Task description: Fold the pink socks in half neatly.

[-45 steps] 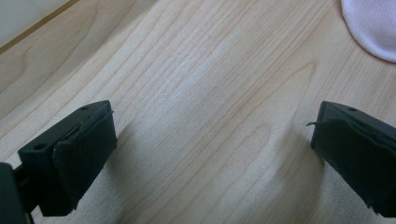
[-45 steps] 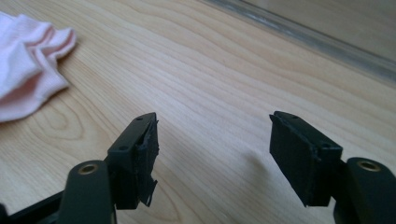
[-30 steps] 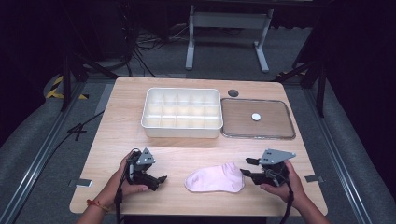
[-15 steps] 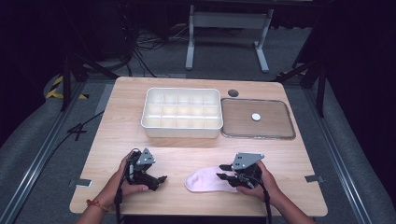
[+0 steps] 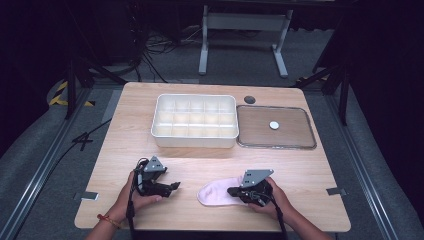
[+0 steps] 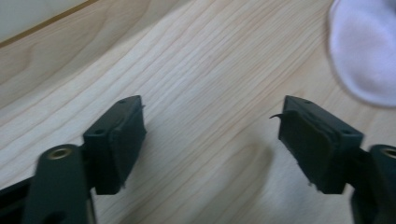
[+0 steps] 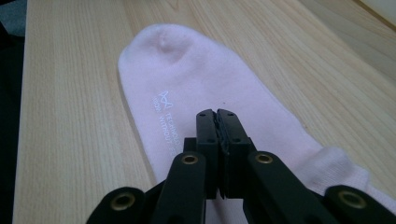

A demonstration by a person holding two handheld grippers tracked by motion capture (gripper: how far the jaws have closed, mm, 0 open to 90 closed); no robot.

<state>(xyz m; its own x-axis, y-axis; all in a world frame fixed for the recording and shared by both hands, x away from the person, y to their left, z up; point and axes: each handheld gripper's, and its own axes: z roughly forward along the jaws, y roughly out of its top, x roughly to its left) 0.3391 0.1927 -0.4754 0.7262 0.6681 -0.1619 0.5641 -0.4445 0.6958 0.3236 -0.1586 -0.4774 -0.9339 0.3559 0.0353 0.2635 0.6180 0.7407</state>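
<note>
My right gripper (image 5: pixel 239 192) sits low over the pink sock (image 5: pixel 216 193), which lies flat near the front edge of the bench (image 5: pixel 200 165), about midway along it. Its jaws have just been closing and now meet over the sock's middle; I cannot tell whether any fabric is pinched between them. My left gripper (image 5: pixel 172 186) rests toward the front left corner, just beside the sock's toe, its jaws parted though narrowing, bare wood between them.
</note>
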